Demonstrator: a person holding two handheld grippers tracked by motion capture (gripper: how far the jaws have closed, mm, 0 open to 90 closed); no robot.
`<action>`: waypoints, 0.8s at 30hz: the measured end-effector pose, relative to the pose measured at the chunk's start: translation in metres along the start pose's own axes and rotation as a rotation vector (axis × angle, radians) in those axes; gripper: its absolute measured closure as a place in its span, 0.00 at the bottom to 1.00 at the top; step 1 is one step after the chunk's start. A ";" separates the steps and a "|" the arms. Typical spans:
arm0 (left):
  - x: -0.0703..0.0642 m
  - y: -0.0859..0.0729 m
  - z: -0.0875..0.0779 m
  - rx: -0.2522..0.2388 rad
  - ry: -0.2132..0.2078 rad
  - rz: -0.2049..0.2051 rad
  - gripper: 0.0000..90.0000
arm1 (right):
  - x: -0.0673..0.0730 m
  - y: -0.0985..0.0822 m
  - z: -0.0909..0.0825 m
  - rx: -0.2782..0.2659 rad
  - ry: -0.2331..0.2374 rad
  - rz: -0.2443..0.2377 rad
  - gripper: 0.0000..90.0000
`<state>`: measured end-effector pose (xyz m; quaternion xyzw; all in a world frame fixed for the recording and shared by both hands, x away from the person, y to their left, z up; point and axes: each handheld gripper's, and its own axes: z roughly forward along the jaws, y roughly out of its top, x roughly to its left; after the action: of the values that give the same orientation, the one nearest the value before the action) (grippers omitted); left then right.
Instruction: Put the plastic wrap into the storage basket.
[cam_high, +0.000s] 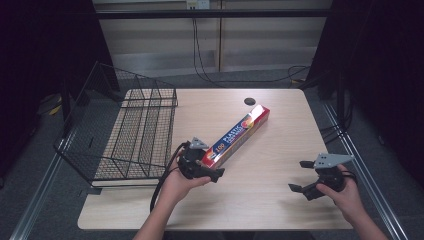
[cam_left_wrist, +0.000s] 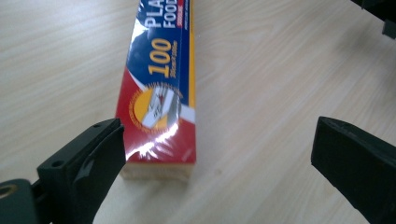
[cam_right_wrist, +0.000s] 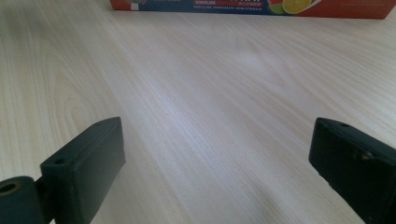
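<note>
A long red and blue plastic food wrap box (cam_high: 239, 134) lies diagonally on the middle of the wooden table (cam_high: 280, 200). My left gripper (cam_high: 209, 168) sits at the box's near end, open. In the left gripper view the box end (cam_left_wrist: 161, 107) lies between the wide-apart jaws, nearer the left one, with a gap on both sides. My right gripper (cam_high: 300, 176) is held low over the table at the right, open, nothing between its jaws. In the right gripper view the box's long side (cam_right_wrist: 252, 7) runs along the top edge.
A black wire basket (cam_high: 127, 130) stands on the table's left part, its tall back overhanging the left edge. A small dark round hole (cam_high: 249, 101) sits near the far table edge. Cables hang behind the table.
</note>
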<state>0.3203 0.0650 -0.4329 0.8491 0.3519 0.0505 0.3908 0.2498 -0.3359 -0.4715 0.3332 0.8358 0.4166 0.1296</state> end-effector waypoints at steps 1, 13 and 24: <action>0.001 0.004 0.002 -0.005 0.007 -0.015 0.04 | 0.000 0.000 0.000 -0.004 -0.001 -0.004 0.04; 0.010 0.040 0.023 0.040 0.008 -0.030 0.05 | 0.001 -0.003 -0.003 -0.008 -0.005 -0.004 0.04; 0.017 0.061 0.046 0.072 -0.012 -0.049 0.07 | 0.004 -0.004 -0.004 -0.005 0.002 -0.014 0.04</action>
<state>0.3842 0.0193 -0.4252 0.8539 0.3719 0.0234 0.3633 0.2430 -0.3379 -0.4717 0.3266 0.8373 0.4180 0.1327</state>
